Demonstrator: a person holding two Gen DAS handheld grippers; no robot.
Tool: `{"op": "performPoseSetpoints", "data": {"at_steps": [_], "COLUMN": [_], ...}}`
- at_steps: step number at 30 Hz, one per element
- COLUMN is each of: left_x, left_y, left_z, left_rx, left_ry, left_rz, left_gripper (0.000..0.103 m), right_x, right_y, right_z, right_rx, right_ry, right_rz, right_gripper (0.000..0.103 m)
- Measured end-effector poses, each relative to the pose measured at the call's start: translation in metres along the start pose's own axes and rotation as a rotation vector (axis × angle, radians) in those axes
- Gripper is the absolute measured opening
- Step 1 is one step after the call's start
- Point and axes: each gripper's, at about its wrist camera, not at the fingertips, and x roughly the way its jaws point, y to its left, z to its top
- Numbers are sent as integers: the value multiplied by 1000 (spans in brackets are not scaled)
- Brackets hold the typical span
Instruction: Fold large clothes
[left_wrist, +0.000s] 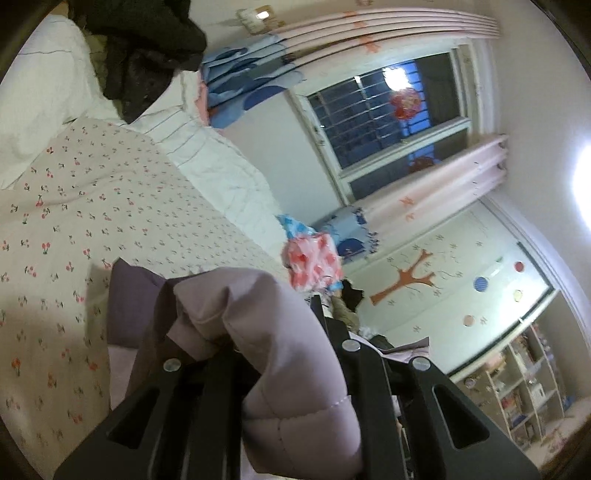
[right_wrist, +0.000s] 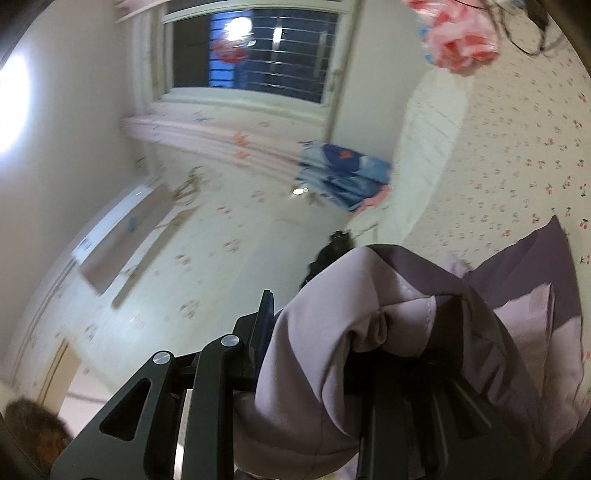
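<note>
I observe both the left gripper (left_wrist: 258, 354) and right gripper (right_wrist: 354, 350) with jaws clenched on the lilac quilted jacket (left_wrist: 266, 325), raised above the cherry-print bed (left_wrist: 92, 206).

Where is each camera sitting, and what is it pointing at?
Left wrist view: sits on the left gripper, looking along its fingers over the cherry-print bedspread toward the window; black finger frames show, gripping the lilac padded coat.
Right wrist view: sits on the right gripper, looking toward the window and wall; its black finger frames show, gripping the lilac padded coat.
Both share the coat, window, bedspread and a pink plastic bag.
</note>
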Motion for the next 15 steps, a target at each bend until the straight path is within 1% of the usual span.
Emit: {"op": "performPoseSetpoints", "data": {"at_steps": [4, 6, 7, 9, 11, 15], "left_x": [27, 40, 47, 59, 74, 94], "left_y": [23, 35, 42, 54, 74, 100], "left_z": [10, 12, 13, 13, 11, 4], "left_rx": [-33, -39, -47, -46, -70, -88], "left_ry": [2, 4, 7, 15, 26, 34], "left_rz": [45, 83, 102, 147, 199, 252], "left_gripper": [16, 16, 16, 16, 16, 16], "right_x": [28, 37, 44, 54, 62, 72], "right_y": [-34, -51, -63, -84, -105, -136], "right_z": [16, 20, 22, 23, 23, 22], "right_rx": [35, 49, 56, 73, 82, 103], "right_ry": [-6, -4, -2, 3, 10, 17], "right_rz": [-81, -119, -158, -213, -264, -326], "right_gripper": [25, 27, 27, 27, 27, 27]}}
